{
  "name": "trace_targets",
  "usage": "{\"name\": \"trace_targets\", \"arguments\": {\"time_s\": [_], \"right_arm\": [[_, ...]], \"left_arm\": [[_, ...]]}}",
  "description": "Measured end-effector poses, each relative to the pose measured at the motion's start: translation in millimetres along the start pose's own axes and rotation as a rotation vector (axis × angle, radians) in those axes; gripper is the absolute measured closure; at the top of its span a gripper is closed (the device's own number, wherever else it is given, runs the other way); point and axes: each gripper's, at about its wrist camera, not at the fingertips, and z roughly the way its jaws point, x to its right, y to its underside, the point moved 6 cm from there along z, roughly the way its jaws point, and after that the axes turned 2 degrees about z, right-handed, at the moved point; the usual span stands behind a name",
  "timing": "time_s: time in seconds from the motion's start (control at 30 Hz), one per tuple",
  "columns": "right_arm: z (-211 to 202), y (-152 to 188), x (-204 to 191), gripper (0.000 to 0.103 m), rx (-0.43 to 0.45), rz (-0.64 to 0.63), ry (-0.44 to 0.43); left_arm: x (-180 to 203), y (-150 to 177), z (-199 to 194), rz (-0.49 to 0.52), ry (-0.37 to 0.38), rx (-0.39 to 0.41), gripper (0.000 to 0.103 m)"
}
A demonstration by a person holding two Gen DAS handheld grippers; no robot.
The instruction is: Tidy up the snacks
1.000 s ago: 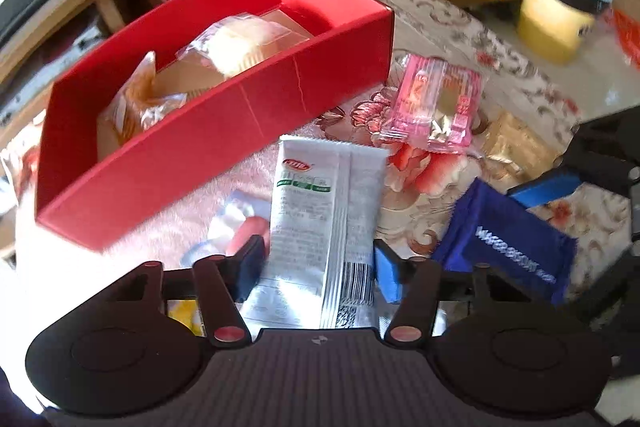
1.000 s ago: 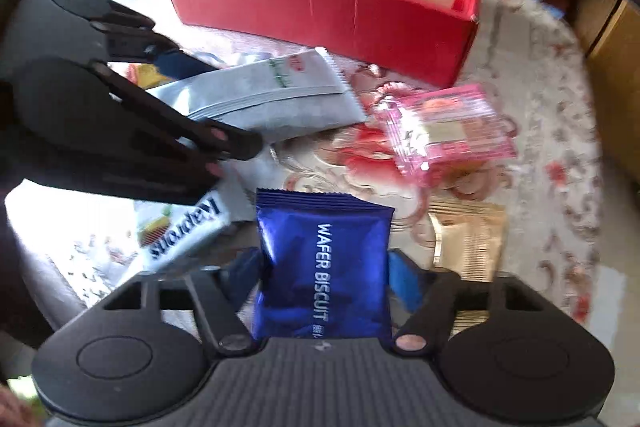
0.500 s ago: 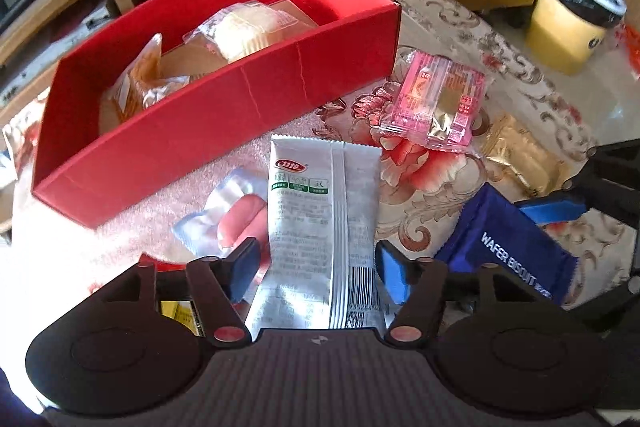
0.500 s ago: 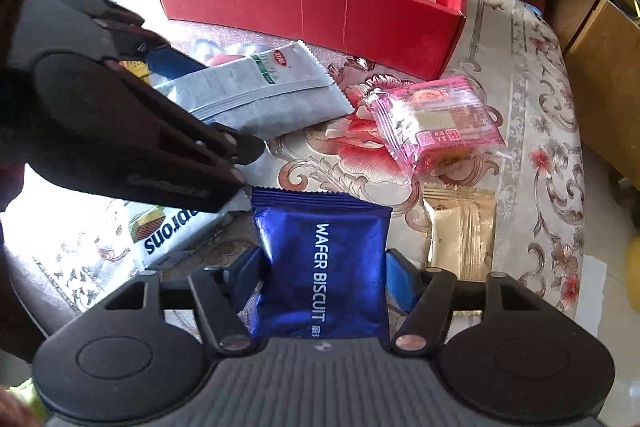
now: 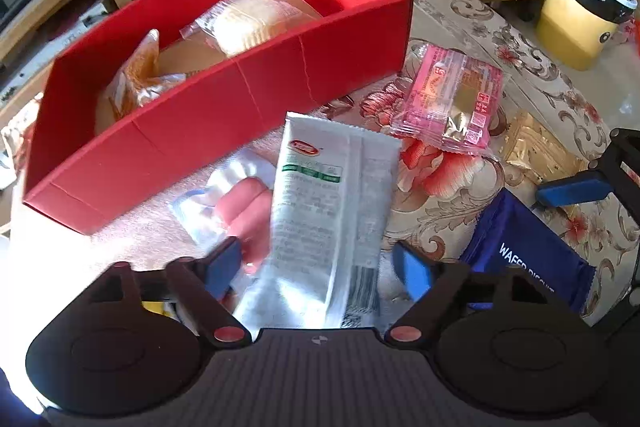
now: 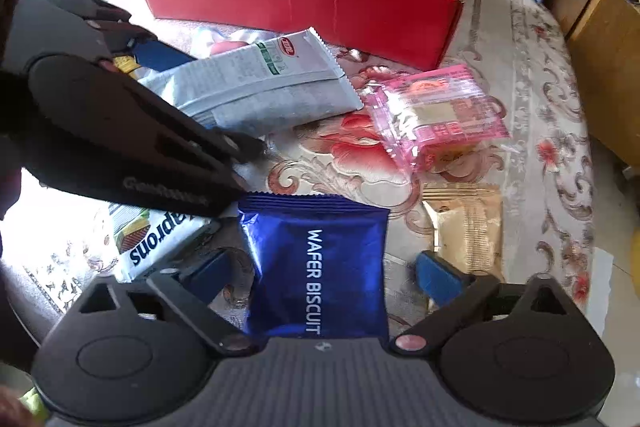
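Note:
A white-and-silver snack packet (image 5: 332, 203) lies between the fingers of my left gripper (image 5: 318, 265). The jaws are opening and both blue pads stand clear of the packet's edges. A blue "Wafer Biscuit" packet (image 6: 320, 263) lies on the cloth between the fingers of my right gripper (image 6: 324, 273). Those jaws are opening too, with a gap on each side. The red box (image 5: 224, 115) stands just beyond and holds a wrapped pale cake (image 5: 244, 23) and an orange-wrapped snack (image 5: 140, 75).
Loose on the floral cloth are a pink packet (image 5: 452, 103), a gold packet (image 6: 468, 227), a clear pack with pink sausages (image 5: 236, 199) and a white "Kaprons" packet (image 6: 156, 243). A yellow bin (image 5: 580, 7) stands off the table at the far right.
Both pairs of jaws have widened. The left pads have come off the white packet and the right pads off the blue packet. Neither hand has shifted noticeably.

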Motion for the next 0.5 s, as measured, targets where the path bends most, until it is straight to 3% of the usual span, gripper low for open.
{"name": "trace_targets", "arguments": {"time_s": [0.1,0.23,0.5], "right_arm": [[-9,-1,1,0.043,0.022,0.011,0.017],[-14,3,0,0.043,0.026,0.016,0.038],[-30,1,6,0.043,0.079,0.080,0.016]], "left_arm": [[-5,2,-6,-0.019,0.009,0.008,0.039],[-6,4,-11,-0.039,0.022,0.012,0.048],[-11,9,-28,-0.113,0.043,0.046,0.050]]}}
